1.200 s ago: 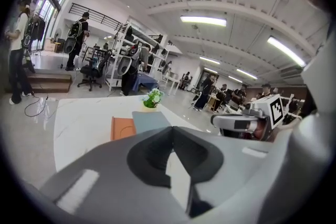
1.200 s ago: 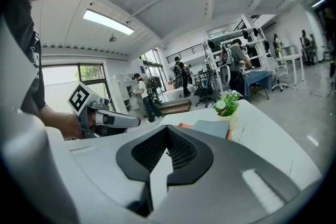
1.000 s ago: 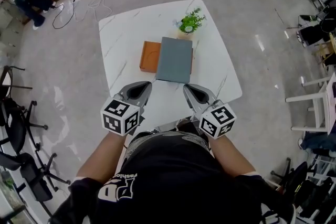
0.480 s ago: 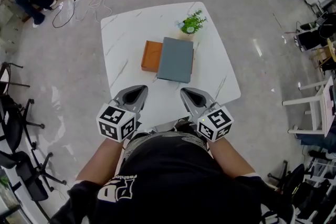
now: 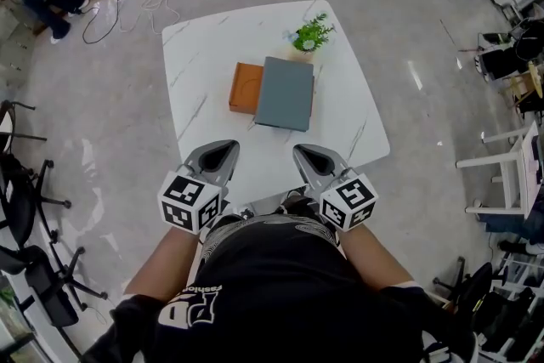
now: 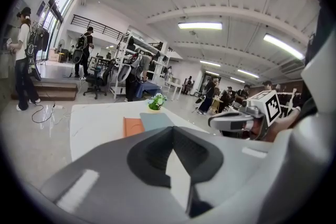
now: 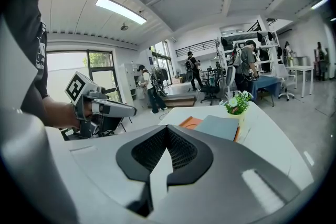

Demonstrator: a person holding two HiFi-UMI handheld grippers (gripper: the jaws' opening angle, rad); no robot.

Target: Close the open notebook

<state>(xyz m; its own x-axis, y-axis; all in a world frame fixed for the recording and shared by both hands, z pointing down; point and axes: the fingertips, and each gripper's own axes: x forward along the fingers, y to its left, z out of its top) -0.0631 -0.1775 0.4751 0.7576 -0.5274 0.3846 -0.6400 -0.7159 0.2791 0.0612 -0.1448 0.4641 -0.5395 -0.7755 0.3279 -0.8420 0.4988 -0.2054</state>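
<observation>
Left gripper (image 5: 219,154): jaws pressed together with nothing between them, held over the 6 o'clock edge of the table (image 5: 212,47), at 7 o'clock from the notebook (image 5: 285,93).
Right gripper (image 5: 311,157): jaws closed too and empty, level with the left gripper, at 5 o'clock from the notebook.
Notebook: lies flat near the table's middle with its grey cover up, well apart from both grippers. An orange panel shows at its 9 o'clock side and a thin orange strip at 3 o'clock.
Plant (image 5: 310,36): at 12 o'clock from the notebook, just beside its far edge.
Head view only: the 2 grippers side by side, cables (image 5: 127,8) on the floor at 11 o'clock, chairs (image 5: 34,217) at 8 o'clock.
Gripper views only: ceiling lights (image 6: 199,25) and people (image 6: 23,60) standing beyond the table.
Left gripper view: the right gripper sits at 3 o'clock.
Right gripper view: the left gripper sits at 9 o'clock.
</observation>
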